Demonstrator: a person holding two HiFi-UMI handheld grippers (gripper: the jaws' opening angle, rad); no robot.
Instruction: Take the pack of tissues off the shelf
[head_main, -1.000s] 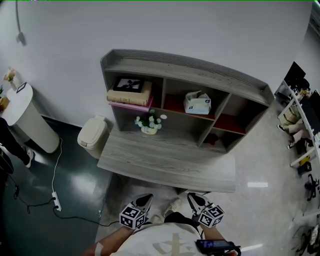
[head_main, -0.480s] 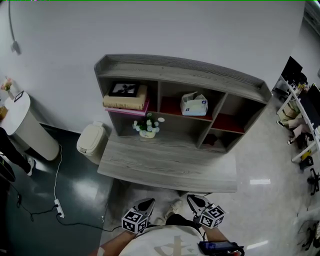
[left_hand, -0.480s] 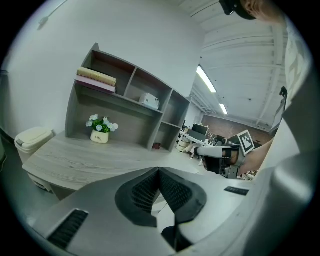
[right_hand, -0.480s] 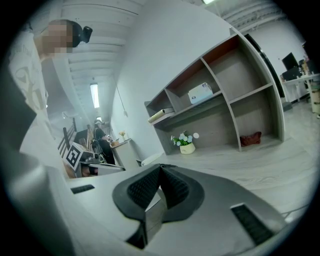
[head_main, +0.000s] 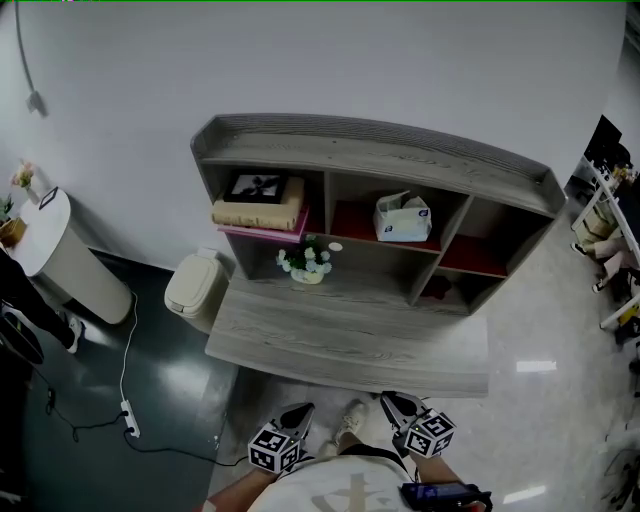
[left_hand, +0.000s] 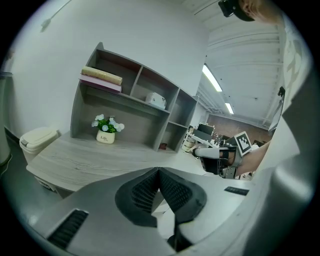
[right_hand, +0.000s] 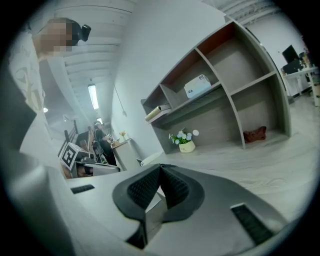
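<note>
Potted flowers (head_main: 303, 262), stacked books (head_main: 258, 212) (framed picture (head_main: 254, 186) atop), lidded bin (head_main: 194, 288)

You wear a pale top (head_main: 345, 488) with a faint darker print on its front, and a pale shoe (head_main: 349, 420) shows past its hem. Your left gripper (head_main: 299, 411) and right gripper (head_main: 396, 402) are smooth grey shells that end in dark, pointed fingers (left_hand: 142, 192), ribbed black on their inner faces. Each carries a cube (head_main: 272, 449) covered in black-and-white square markers. A small dark camera (right_hand: 85, 31) sits on your head.
</note>
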